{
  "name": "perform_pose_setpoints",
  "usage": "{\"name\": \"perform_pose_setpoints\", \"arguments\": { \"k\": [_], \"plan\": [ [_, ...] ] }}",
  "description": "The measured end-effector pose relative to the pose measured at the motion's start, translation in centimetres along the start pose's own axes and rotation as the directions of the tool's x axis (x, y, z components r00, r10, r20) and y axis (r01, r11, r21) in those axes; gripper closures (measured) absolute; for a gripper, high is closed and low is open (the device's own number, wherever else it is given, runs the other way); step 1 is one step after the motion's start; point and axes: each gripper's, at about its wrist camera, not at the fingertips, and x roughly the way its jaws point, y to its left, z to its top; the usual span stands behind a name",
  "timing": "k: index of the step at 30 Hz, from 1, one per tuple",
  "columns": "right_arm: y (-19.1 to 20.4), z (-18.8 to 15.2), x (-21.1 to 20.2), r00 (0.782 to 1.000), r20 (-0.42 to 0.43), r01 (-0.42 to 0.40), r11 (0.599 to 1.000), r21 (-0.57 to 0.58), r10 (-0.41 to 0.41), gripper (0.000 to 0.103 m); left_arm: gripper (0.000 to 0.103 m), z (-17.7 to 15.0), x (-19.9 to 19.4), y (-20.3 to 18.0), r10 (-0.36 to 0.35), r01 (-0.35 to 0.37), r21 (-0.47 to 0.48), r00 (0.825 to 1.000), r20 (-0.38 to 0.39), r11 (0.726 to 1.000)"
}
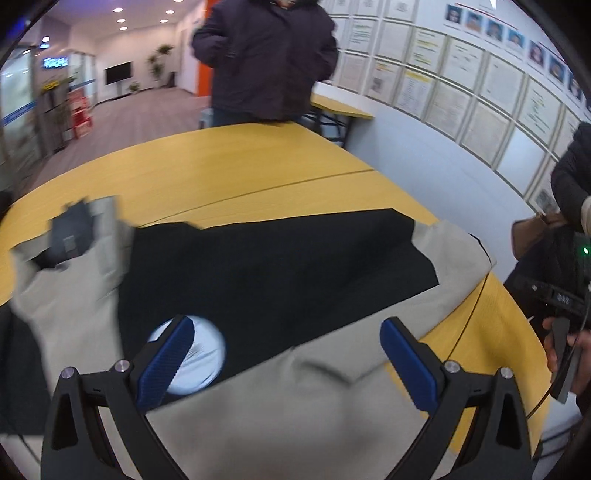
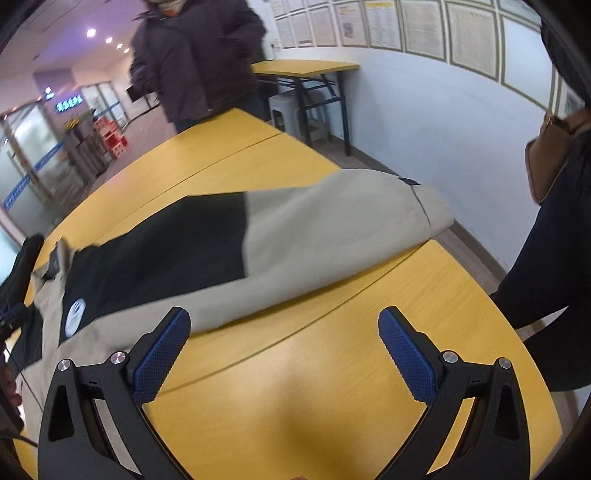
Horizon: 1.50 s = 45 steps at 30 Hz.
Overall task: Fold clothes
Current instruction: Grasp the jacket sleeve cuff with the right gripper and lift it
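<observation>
Beige-black jacket lies crosswise, collar leftward, on table

A white wall carries rows of framed notices. Against it stands a second yellow folding table on black legs, a grey stool beneath. Recessed ceiling lights glow over a wood-toned floor — far back, potted plants and what may be a dark screen.

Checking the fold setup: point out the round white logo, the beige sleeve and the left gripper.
round white logo (image 1: 192, 354), left wrist view, on its white face.
beige sleeve (image 2: 351, 218), right wrist view, mid-sleeve.
left gripper (image 1: 286, 356), left wrist view, midway between fingertips.
</observation>
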Motion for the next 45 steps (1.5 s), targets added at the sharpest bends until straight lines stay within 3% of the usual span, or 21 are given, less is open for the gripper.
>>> {"name": "perform_pose_setpoints", "arguments": {
  "k": [4,6,9,12,20,23,26,30,31,33,34,35,36,37,38,43,45],
  "plan": [
    [-3.8,2.5,4.4,1.000,-0.005,0.013,0.997,0.070,-0.013,0.002,0.000,0.7,5.9,-1.8,-0.034,0.037,0.076,0.999,-0.036,0.996],
    [-5.1,3.2,5.9,1.000,-0.011,0.023,0.995,0.100,-0.022,0.013,0.000,0.6,8.1,-2.4,-0.036,0.042,0.095,0.998,-0.058,0.995],
    [-6.9,4.0,8.3,0.999,-0.025,0.038,0.988,0.149,-0.035,0.020,0.000,0.2,10.4,-2.9,-0.030,0.039,0.113,0.996,-0.084,0.993],
    [-7.8,3.7,9.8,0.998,-0.032,0.055,0.983,0.177,-0.050,0.030,0.000,-0.6,11.9,-3.3,-0.021,0.037,0.140,0.994,-0.108,0.989],
    [-8.8,3.1,9.9,0.997,-0.015,0.075,0.960,0.271,-0.074,0.035,0.000,-0.8,12.3,-2.8,-0.049,0.063,0.135,0.993,-0.103,0.989],
    [-9.0,2.8,9.2,0.995,-0.025,0.097,0.945,0.311,-0.094,0.035,0.000,-1.1,11.3,-2.2,-0.036,0.050,0.141,0.994,-0.101,0.989],
    [-8.7,3.1,9.4,0.991,-0.030,0.136,0.937,0.321,-0.133,0.007,0.000,-1.3,11.6,-2.0,-0.014,0.032,0.158,0.994,-0.110,0.987],
    [-7.8,4.3,10.7,0.978,-0.032,0.204,0.930,0.304,-0.204,0.003,0.000,-1.3,11.9,-2.4,0.021,0.002,0.191,0.993,-0.119,0.982],
    [-7.6,4.6,11.1,0.975,-0.032,0.221,0.928,0.300,-0.222,0.007,0.000,-1.3,12.0,-2.5,0.024,0.000,0.193,0.993,-0.119,0.981],
    [-7.2,4.9,11.9,0.970,-0.033,0.240,0.926,0.291,-0.241,0.034,0.000,-1.4,12.0,-2.6,0.025,-0.002,0.194,0.993,-0.118,0.981],
    [-7.3,5.0,12.1,0.967,-0.027,0.249,0.923,0.294,-0.252,0.042,0.000,-1.4,12.0,-2.6,0.026,-0.003,0.195,0.993,-0.118,0.981],
    [-7.4,4.9,12.1,0.964,-0.020,0.257,0.919,0.299,-0.264,0.062,0.000,-1.4,12.0,-2.6,0.028,-0.004,0.196,0.993,-0.118,0.981],
    [-7.6,4.9,12.1,0.961,-0.012,0.266,0.915,0.305,-0.275,0.075,0.000,-1.5,12.0,-2.6,0.029,-0.005,0.198,0.993,-0.118,0.980],
    [-7.9,4.8,11.9,0.963,0.002,0.254,0.915,0.313,-0.268,0.079,0.000,-1.5,12.1,-2.7,0.030,-0.006,0.198,0.993,-0.118,0.980],
    [-8.2,4.7,11.7,0.968,0.020,0.231,0.918,0.322,-0.251,0.093,0.000,-1.5,12.2,-2.7,0.030,-0.006,0.198,0.993,-0.118,0.980],
    [-9.0,3.7,9.3,0.975,0.127,0.125,0.927,0.353,-0.180,0.102,0.000,-1.4,12.0,-3.0,0.023,0.000,0.196,0.993,-0.112,0.981],
    [-8.8,2.8,6.9,0.968,0.186,0.091,0.927,0.364,-0.167,0.102,0.000,-1.1,11.4,-3.5,-0.025,0.041,0.191,0.996,-0.085,0.981]
  ]
}}
